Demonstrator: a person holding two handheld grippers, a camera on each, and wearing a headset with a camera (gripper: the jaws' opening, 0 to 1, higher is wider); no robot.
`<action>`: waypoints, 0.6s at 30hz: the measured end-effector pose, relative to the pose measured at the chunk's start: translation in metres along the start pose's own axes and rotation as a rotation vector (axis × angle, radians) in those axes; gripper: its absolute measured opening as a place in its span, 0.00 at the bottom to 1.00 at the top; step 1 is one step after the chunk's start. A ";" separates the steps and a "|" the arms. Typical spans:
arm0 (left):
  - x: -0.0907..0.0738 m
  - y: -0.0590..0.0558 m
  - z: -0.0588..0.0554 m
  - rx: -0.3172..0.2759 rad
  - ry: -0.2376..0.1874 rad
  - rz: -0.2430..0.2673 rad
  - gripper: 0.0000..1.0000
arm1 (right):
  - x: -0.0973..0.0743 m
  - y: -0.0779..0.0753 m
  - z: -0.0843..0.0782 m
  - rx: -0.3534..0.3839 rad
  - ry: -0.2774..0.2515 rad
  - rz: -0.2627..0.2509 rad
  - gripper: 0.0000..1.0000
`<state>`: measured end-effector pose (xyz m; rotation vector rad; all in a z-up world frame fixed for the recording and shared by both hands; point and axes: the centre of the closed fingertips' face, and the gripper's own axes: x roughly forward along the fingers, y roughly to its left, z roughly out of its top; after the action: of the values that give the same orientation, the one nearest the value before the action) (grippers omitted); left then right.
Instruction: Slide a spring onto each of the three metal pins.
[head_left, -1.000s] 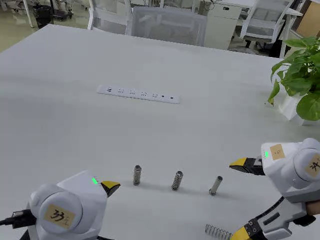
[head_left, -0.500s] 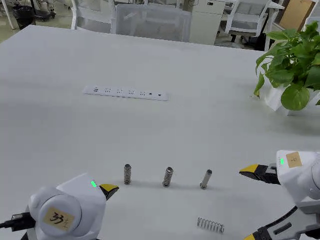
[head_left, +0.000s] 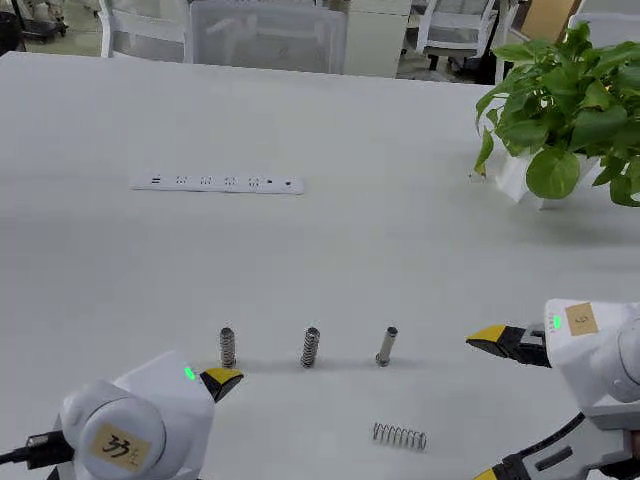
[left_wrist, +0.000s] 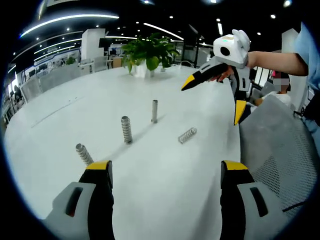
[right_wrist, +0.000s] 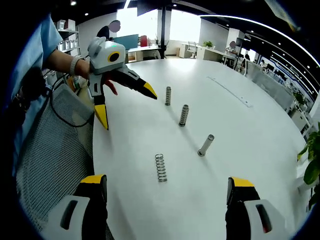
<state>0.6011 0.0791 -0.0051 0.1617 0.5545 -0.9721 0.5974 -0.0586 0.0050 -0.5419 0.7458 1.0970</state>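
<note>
Three metal pins stand in a row on the white table (head_left: 330, 260). The left pin (head_left: 228, 347) and the middle pin (head_left: 310, 347) each wear a spring; the right pin (head_left: 386, 345) is bare. A loose spring (head_left: 399, 436) lies flat in front of the bare pin, also seen as the loose spring (right_wrist: 160, 167) between my right gripper's jaws and as the loose spring (left_wrist: 187, 135). My left gripper (left_wrist: 165, 168) is open, just left of the left pin (left_wrist: 83, 153). My right gripper (right_wrist: 166, 185) is open, right of the bare pin (right_wrist: 205, 145).
A white power strip (head_left: 217, 183) lies further back on the table. A potted plant (head_left: 560, 110) stands at the far right. Chairs (head_left: 265, 33) line the table's far edge. A mesh chair (left_wrist: 280, 150) is beside the near edge.
The head camera has turned right, so everything has slid left in the picture. My right gripper has dropped a little lower and nearer. The pins and loose spring lie as before.
</note>
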 end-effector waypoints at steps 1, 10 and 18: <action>0.003 -0.001 0.000 0.012 0.002 -0.008 0.87 | -0.001 0.001 -0.003 0.010 -0.002 -0.003 0.99; 0.025 -0.019 0.003 0.106 0.004 -0.081 0.73 | -0.009 0.012 -0.017 0.083 -0.033 -0.036 0.99; 0.048 -0.026 0.008 0.143 0.001 -0.127 0.61 | -0.015 0.017 -0.032 0.157 -0.056 -0.070 0.99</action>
<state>0.6038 0.0255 -0.0202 0.2575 0.5009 -1.1360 0.5691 -0.0841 -0.0048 -0.4001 0.7516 0.9756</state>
